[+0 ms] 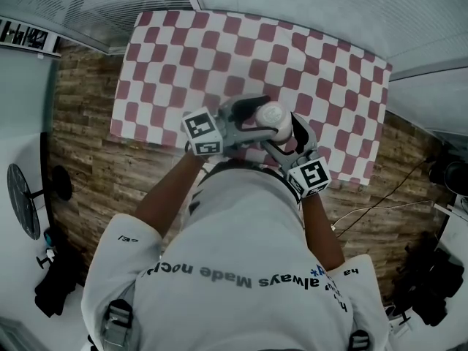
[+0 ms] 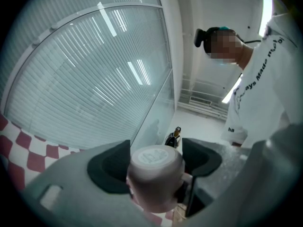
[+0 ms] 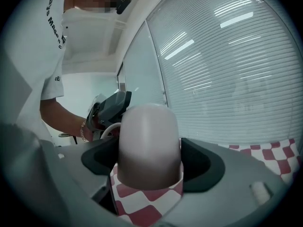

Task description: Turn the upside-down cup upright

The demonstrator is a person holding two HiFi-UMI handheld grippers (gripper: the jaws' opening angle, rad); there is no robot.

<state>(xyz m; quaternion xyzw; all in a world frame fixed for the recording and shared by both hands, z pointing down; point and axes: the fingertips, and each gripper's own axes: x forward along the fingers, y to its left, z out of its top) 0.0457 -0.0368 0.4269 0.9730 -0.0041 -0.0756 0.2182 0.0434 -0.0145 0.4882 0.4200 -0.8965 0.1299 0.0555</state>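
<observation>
A pale cup [image 1: 269, 114] is held in the air over the near edge of the red-and-white checked table [image 1: 183, 50]. Its base [image 2: 154, 156] points up and its rim down. My right gripper [image 3: 149, 162] is shut on it, with its black pads [image 3: 201, 167] against both sides of the cup [image 3: 149, 145]. In the head view the right gripper [image 1: 284, 136] comes in from the near right. My left gripper [image 1: 248, 112] reaches in from the left. Its jaws stand either side of the cup [image 2: 156, 178], and I see no firm press from them. The cup's handle [image 3: 106, 129] shows behind.
Wood-plank floor [image 1: 88, 159] surrounds the table. A fan [image 1: 22, 196] stands at the left and cables [image 1: 387, 203] and dark gear lie at the right. Slatted blinds [image 3: 236, 65] run behind the table. The person's white shirt [image 1: 241, 269] fills the lower head view.
</observation>
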